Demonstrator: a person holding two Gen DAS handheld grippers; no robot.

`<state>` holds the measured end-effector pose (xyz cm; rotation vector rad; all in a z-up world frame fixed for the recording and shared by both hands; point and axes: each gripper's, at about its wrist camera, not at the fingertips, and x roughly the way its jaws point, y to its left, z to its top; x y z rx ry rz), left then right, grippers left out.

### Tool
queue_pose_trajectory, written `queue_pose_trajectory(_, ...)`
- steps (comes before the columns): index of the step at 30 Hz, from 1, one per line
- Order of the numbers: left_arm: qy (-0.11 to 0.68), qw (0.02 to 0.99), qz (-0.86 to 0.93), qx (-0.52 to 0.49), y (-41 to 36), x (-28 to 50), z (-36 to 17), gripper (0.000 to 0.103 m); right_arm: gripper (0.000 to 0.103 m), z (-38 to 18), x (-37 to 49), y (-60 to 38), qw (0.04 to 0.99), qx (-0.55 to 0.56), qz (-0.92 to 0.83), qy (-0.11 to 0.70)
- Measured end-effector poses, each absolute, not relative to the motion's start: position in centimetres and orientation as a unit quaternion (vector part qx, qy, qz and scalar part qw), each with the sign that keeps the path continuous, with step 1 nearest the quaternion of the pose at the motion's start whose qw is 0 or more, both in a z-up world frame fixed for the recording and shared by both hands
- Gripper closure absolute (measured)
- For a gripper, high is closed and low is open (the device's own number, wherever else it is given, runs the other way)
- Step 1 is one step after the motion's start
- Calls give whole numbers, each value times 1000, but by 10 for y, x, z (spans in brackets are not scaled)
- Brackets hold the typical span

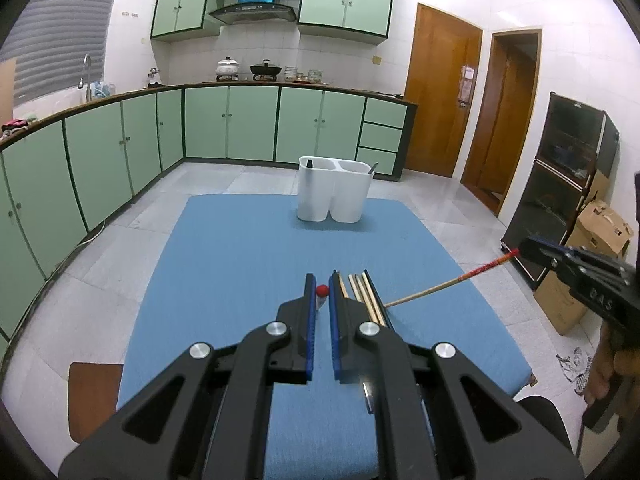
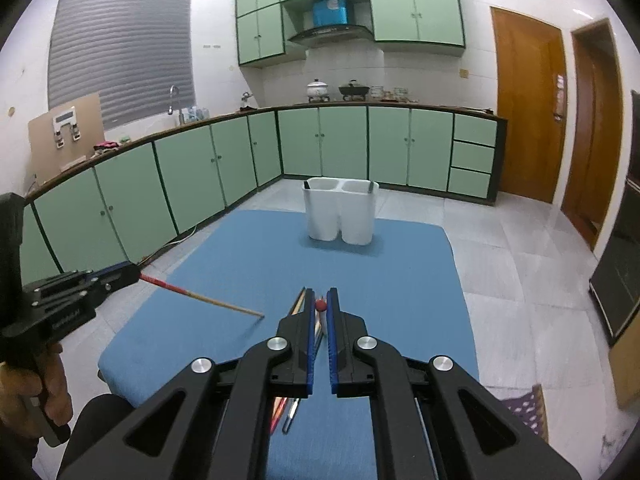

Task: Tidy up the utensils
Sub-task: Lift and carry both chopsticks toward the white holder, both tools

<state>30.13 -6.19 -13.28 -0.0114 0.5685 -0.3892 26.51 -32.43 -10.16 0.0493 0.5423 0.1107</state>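
Observation:
My left gripper (image 1: 321,276) is shut on a chopstick (image 1: 322,290) at its red end, which shows end-on between the pads. The same left gripper (image 2: 136,270) appears in the right wrist view with that chopstick (image 2: 208,300) slanting down to the blue mat (image 2: 248,264). My right gripper (image 2: 321,292) is likewise shut on a red-ended chopstick (image 2: 320,305), and from the left wrist view it (image 1: 520,252) hangs above the table's right edge. Several loose chopsticks (image 1: 364,294) lie on the mat beside my left fingers. A white two-compartment holder (image 1: 334,192) stands at the far end.
A metal utensil (image 2: 290,418) lies on the mat under my right gripper. A brown stool (image 1: 94,396) stands at the near left of the table. A dark cabinet (image 1: 560,184) and cardboard boxes (image 1: 600,232) stand to the right. Green kitchen cabinets (image 1: 100,160) line the far walls.

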Motion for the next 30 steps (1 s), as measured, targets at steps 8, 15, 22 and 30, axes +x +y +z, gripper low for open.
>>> queue_pose_trajectory(8, 281, 937, -206, 5, -67, 323, -119, 98, 98, -85, 306, -327, 955, 6, 70, 287)
queue_pose_trajectory(15, 284, 934, -215, 10, -70, 345, -111, 98, 98, -74, 339, -341, 946, 14, 80, 315)
queue_pose_trajectory(22, 281, 933, -224, 0, -70, 368, -104, 98, 98, -63, 349, -339, 945, 7, 86, 316)
queue_pose_trajectory(30, 278, 932, -231, -2, -76, 385, -93, 98, 98, -54, 354, -338, 946, 2, 86, 313)
